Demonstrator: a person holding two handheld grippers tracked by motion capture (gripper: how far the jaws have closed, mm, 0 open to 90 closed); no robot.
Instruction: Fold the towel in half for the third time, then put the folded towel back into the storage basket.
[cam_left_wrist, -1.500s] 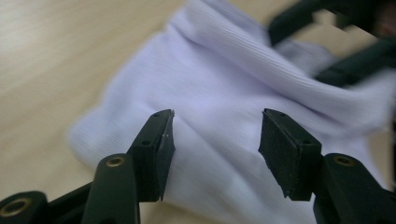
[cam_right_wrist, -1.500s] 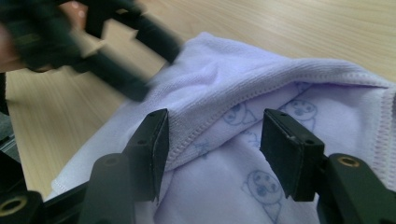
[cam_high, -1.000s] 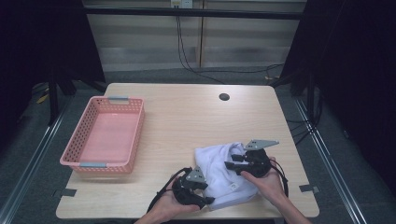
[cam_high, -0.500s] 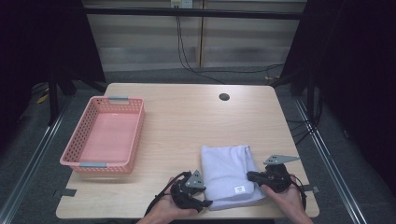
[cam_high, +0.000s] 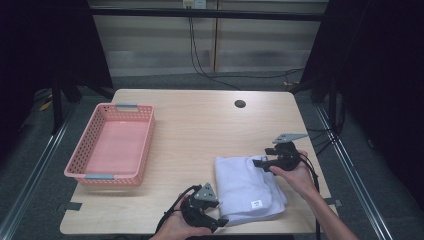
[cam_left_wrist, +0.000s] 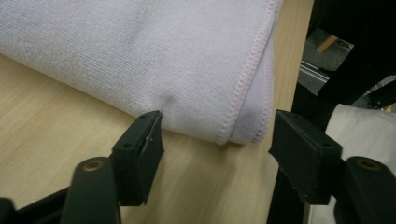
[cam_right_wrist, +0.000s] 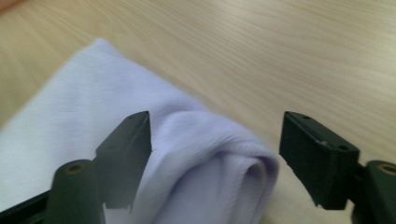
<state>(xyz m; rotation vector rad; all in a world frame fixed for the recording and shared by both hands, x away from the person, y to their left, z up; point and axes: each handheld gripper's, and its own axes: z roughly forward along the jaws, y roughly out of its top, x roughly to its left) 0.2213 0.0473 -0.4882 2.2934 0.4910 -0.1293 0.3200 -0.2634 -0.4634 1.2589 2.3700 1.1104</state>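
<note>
Both grippers' jaws (just opened) stand wide at the folded towel (cam_high: 248, 187), unclamped.

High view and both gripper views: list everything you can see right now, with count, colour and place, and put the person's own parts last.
towel: one, pale lilac-white, folded, near right part of the table; small label near its front edge
basket: one, pink plastic, lattice walls, grey handles, left side of the table
table: one, light wood, with a dark round hole near its far edge
cables: several, black, on the floor beyond the table
left tongs: black, open, at the towel's near corner, pads off the cloth
right tongs: black, open, around the towel's far right folded corner, just opened
hands: two, one on each tongs
</note>
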